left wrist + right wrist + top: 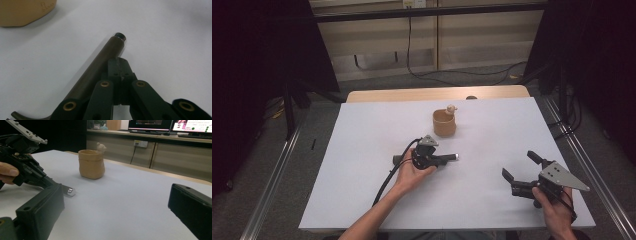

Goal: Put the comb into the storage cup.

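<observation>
A dark rod with a silver tip lies on the white sheet near the table's middle. My left gripper rests low over it, jaws shut against each other. In the left gripper view the rod runs along the left side of the closed left gripper, not between the pads. A tan cup with a small figure on its rim stands farther back. My right gripper sits open at the front right, nothing between its jaws. The right gripper view shows the cup and the rod's tip.
The white sheet covers a wooden table whose far edge shows bare. Metal rails run along both sides. Cables lie on the floor behind. Dark curtains flank the table. A corner of the cup is close to the left gripper.
</observation>
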`<state>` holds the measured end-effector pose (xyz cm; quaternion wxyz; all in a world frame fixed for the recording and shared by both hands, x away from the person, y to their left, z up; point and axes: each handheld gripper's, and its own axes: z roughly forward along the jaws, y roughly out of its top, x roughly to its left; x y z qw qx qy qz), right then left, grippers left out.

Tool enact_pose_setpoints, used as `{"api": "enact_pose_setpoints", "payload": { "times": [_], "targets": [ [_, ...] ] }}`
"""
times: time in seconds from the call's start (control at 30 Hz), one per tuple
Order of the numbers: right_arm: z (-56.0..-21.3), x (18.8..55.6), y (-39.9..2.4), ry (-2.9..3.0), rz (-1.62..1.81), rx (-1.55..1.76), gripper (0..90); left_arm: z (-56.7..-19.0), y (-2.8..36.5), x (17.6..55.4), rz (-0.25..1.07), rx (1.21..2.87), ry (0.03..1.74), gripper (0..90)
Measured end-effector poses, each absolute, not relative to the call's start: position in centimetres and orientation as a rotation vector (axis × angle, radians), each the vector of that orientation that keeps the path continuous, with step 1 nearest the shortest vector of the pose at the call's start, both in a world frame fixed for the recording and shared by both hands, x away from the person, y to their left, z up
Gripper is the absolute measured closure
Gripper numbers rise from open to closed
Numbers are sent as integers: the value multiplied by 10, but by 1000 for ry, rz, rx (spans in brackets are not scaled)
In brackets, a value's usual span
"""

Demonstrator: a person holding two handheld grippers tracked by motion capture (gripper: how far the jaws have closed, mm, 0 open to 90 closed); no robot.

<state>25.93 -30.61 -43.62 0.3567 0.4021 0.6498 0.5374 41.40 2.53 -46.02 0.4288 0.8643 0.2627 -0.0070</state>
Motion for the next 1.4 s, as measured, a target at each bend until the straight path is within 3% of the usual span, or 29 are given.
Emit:
{"api": "enact_pose_setpoints", "payload": {
  "times": [1.4],
  "targets": [
    [-436, 259, -306, 1680, 1388, 1037, 0, -463, 10, 437, 4, 2125, 753, 900]
  ]
}}
